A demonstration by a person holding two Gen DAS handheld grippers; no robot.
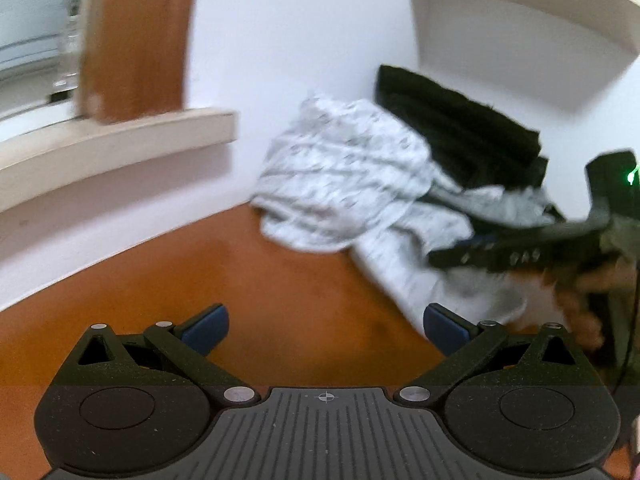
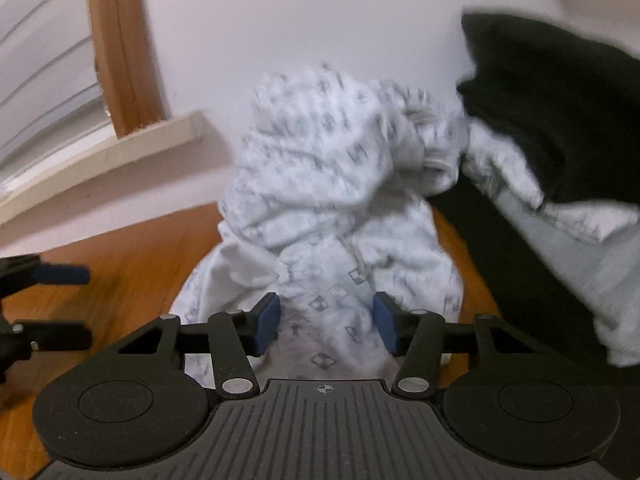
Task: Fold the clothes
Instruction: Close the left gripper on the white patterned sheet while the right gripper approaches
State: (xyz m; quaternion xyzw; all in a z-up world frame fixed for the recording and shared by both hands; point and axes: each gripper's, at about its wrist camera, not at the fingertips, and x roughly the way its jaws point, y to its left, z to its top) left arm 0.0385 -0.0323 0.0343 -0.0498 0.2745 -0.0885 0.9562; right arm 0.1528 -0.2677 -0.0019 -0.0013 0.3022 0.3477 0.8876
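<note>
Left tool [image 1: 326, 326]: jaws wide apart over bare orange bench [image 1: 240, 300], holding nothing. Patterned white garment [image 1: 344, 176] lies crumpled against the wall, dark clothing [image 1: 460, 120] behind it. Only the right wrist view shows the right tool [image 2: 326, 322] half closed astride a garment fold, grip unconfirmed.

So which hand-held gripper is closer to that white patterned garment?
Right. The right hand-held gripper has the white patterned garment between its fingers; the left hand-held gripper hovers over bare wood beside it.
</note>
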